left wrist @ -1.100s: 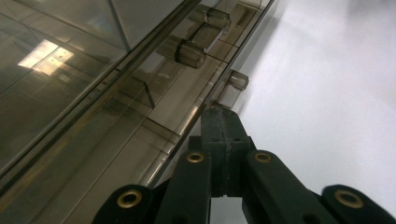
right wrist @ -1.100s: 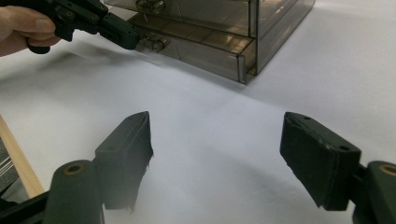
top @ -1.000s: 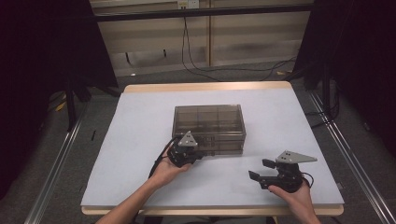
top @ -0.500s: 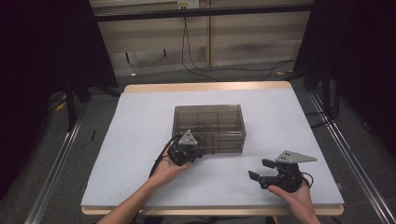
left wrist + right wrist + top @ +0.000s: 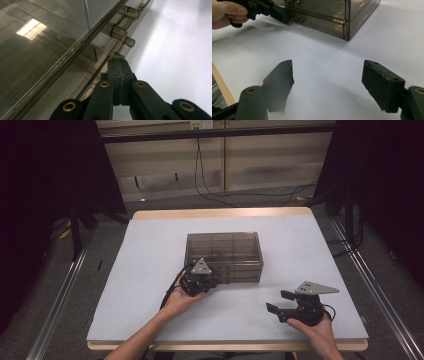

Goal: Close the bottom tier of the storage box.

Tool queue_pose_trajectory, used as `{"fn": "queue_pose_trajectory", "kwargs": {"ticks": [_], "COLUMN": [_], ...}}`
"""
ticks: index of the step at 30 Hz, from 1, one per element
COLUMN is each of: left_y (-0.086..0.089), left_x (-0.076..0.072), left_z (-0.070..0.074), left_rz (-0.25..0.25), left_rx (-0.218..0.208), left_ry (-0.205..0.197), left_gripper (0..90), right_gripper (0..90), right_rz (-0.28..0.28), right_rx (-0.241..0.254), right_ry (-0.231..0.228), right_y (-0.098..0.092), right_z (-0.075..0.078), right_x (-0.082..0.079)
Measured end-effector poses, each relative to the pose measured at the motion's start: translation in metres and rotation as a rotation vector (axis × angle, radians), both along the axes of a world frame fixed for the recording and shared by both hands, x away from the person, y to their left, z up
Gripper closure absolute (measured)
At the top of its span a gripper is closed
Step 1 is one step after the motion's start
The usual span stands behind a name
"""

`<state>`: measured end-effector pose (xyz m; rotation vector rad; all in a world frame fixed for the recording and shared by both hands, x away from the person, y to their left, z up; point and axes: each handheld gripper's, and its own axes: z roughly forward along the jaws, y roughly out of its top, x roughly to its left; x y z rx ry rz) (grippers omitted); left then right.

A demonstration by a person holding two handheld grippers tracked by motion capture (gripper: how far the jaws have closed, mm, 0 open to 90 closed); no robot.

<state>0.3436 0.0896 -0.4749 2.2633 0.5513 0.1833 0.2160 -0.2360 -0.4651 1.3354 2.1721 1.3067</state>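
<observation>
A smoky, see-through plastic organiser box (image 5: 223,254) with its lid down stands in the middle of the white table (image 5: 150,250). My left gripper (image 5: 214,281) is shut, and its joined tips (image 5: 118,65) rest against the box's front edge just beside a small clear latch (image 5: 126,42). From the right gripper view, that same left gripper (image 5: 284,15) touches the front wall next to a latch (image 5: 298,18). My right gripper (image 5: 278,302) lies low over the table near the front right, open, with nothing between its fingers (image 5: 279,75).
Two more clear latches (image 5: 115,30) sit along the box's front seam. The table's wooden front edge (image 5: 225,346) runs close behind both hands. Cables (image 5: 215,190) trail on the floor beyond the far edge. Dark curtains flank both sides.
</observation>
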Motion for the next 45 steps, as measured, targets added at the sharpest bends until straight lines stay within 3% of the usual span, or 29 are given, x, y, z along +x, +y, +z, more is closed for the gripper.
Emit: {"fn": "queue_pose_trajectory", "kwargs": {"ticks": [7,17,18,19,20,25,26,29,36,39,40,41,43,45], "left_y": [-0.001,0.001,0.002,0.0,0.001,0.0,0.0,0.004,0.004,0.004,0.005,0.006,0.009,0.011], "left_x": [0.0,0.003,0.003,0.003,0.004,0.002,0.001,-0.002,-0.01,-0.013,-0.015,-0.016,-0.021,-0.022], "left_z": [0.0,-0.003,-0.002,-0.004,-0.004,-0.006,-0.005,0.001,0.005,0.008,0.008,0.01,0.013,0.014], "left_rz": [0.015,0.018,0.012,0.022,0.013,0.015,0.016,-0.002,-0.023,-0.024,-0.023,-0.025,-0.016,-0.022], "left_rx": [0.01,-0.017,0.01,-0.013,0.018,0.016,0.031,-0.004,-0.008,0.003,-0.015,0.004,-0.017,-0.017], "left_ry": [-0.008,0.014,0.01,0.017,0.012,0.015,0.014,0.011,-0.005,-0.012,-0.02,-0.015,-0.035,-0.032], "left_gripper": [90.0,90.0,90.0,90.0,90.0,89.1,88.1,83.8,75.4,68.9,66.1,62.2,52.3,49.2], "right_gripper": [25.3,25.2,25.2,25.1,25.1,25.0,25.0,25.1,25.1,25.0,24.9,25.0,24.7,24.7], "right_rz": [0.001,0.0,0.001,0.002,0.003,0.005,0.004,0.001,-0.003,0.002,0.002,0.0,-0.004,-0.004], "right_rx": [0.0,0.0,0.0,0.0,0.0,0.004,0.004,0.008,0.008,0.009,0.011,0.01,0.012,0.013], "right_ry": [0.0,0.001,0.001,0.001,0.002,0.001,0.001,0.0,-0.003,-0.003,-0.003,-0.003,0.002,0.002], "right_y": [0.0,0.0,0.0,0.0,0.0,-0.001,-0.002,-0.002,-0.003,-0.003,-0.003,-0.003,-0.004,-0.004], "right_z": [0.0,0.0,0.0,0.0,0.0,0.0,0.0,0.001,0.001,0.001,0.001,0.001,0.0,0.0], "right_x": [0.0,0.0,0.0,0.0,0.0,0.0,0.0,-0.001,-0.001,-0.001,-0.001,-0.001,0.0,0.0]}}
